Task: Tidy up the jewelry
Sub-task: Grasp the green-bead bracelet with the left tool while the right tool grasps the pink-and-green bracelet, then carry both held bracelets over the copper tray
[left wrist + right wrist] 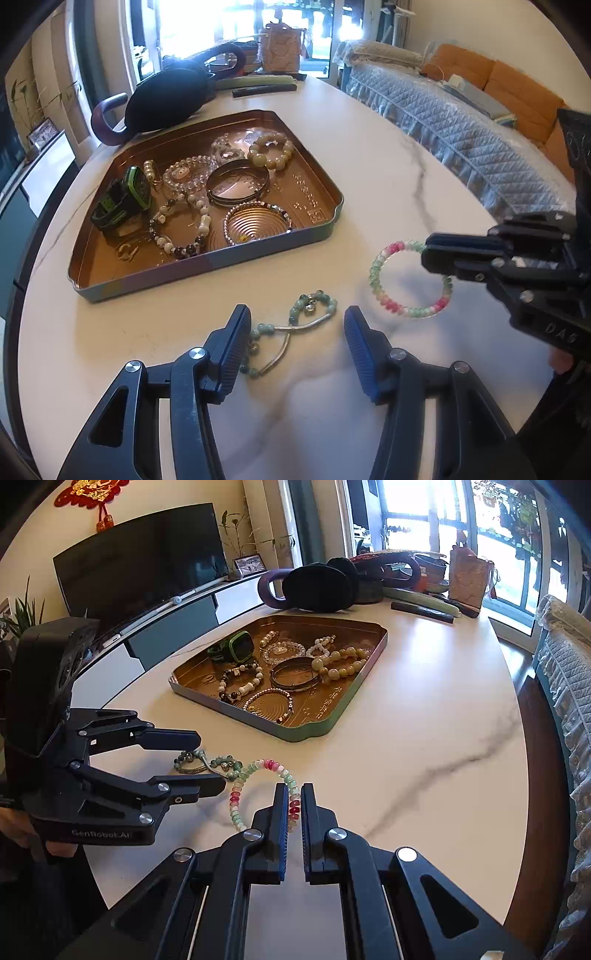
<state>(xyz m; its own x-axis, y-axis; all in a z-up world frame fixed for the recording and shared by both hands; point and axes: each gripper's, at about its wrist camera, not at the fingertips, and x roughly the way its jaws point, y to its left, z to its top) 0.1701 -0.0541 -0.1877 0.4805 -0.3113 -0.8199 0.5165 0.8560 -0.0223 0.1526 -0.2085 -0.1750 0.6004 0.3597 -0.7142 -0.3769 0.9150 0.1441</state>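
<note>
1. Left wrist view: the left gripper stands spread over a green bead bracelet with a silver bar lying twisted on the white marble desk; neither pad presses it.
2. Right gripper is pressed together, pinching a pink, white and green bead bracelet held just beside the green one.
3. Nearby, a copper tray holds bangles, bead bracelets and a green watch.

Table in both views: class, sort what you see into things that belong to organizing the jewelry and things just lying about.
Belongs to the job:
- pink-and-green bracelet, pinched by right gripper
- green bead bracelet between open left gripper fingers
- tray

Just lying about:
- black cushion
- television
</note>
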